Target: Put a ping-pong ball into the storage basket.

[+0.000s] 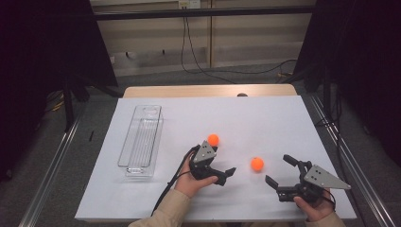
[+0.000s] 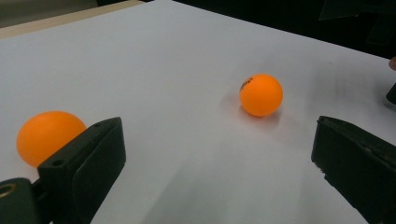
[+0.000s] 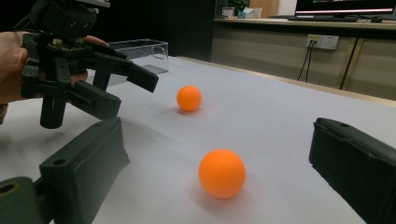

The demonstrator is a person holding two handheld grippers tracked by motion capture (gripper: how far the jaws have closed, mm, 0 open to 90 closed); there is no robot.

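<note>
Two orange balls lie on the white table sheet [image 1: 156, 198]. The near ball [image 1: 257, 163] [image 2: 261, 94] [image 3: 222, 173] rests between my two grippers. The far ball [image 1: 213, 139] [image 2: 44, 135] [image 3: 189, 98] sits just beyond the left gripper, partly behind its left jaw in the left gripper view. My left gripper [image 1: 223, 161] [image 2: 217, 140] [image 3: 112, 88] is open and empty, pointing right toward the near ball. My right gripper [image 1: 280, 170] [image 3: 217, 135] is open and empty too, with the near ball a short way ahead of its jaws.
A long clear plastic tray [image 1: 142, 139] [image 3: 140, 49] stands empty at the left of the sheet. The table's wooden far edge [image 1: 208, 91] and metal rails [image 1: 52, 165] on both sides frame the work area. Cables run across the floor beyond.
</note>
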